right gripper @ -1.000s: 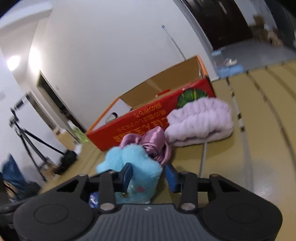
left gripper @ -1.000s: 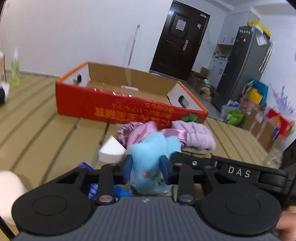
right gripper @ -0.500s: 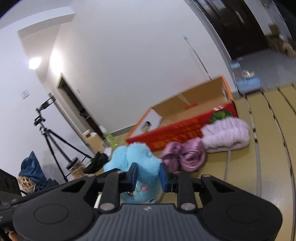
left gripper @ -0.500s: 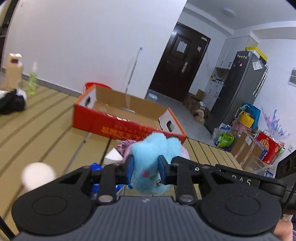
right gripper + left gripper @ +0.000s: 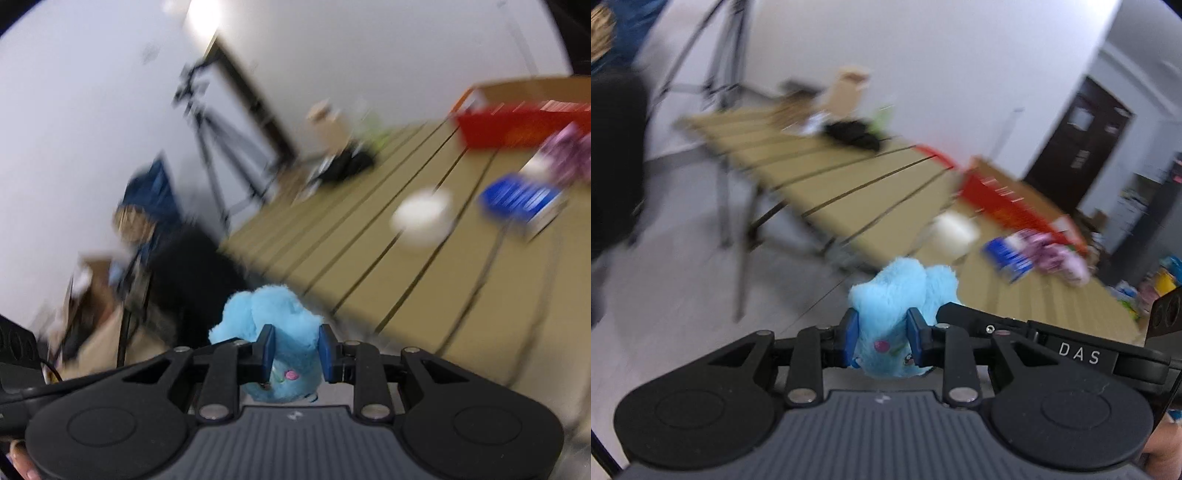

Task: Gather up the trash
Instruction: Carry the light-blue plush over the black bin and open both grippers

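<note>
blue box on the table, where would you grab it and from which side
Judging loosely, since it is blurred: the blue box lies flat on the slatted table, so come from above and pinch across its narrow width. Both grippers, left and right, are already shut on the blue plush toy.

Setting: room in a home, used for recording. Evidence follows.
- White plastered walls; pale hard floor [image 5: 683, 291].
- Dark panelled entrance door [image 5: 1075, 147] with a handle, at the far right of the left wrist view.
- Tall dark fridge [image 5: 1160, 206] beside the door, blurred; bright bags and packages [image 5: 1167, 277] heaped on the floor near it.
- Long folding slatted table [image 5: 849, 184] on thin metal legs.
- On the table: red-sided cardboard box [image 5: 524, 122], blue packet [image 5: 521, 199], white round object [image 5: 423, 218], pink cloth items [image 5: 1056, 254], black bundle [image 5: 853, 134].
- Camera tripod [image 5: 218, 125] against the wall; dark doorway behind it.
</note>
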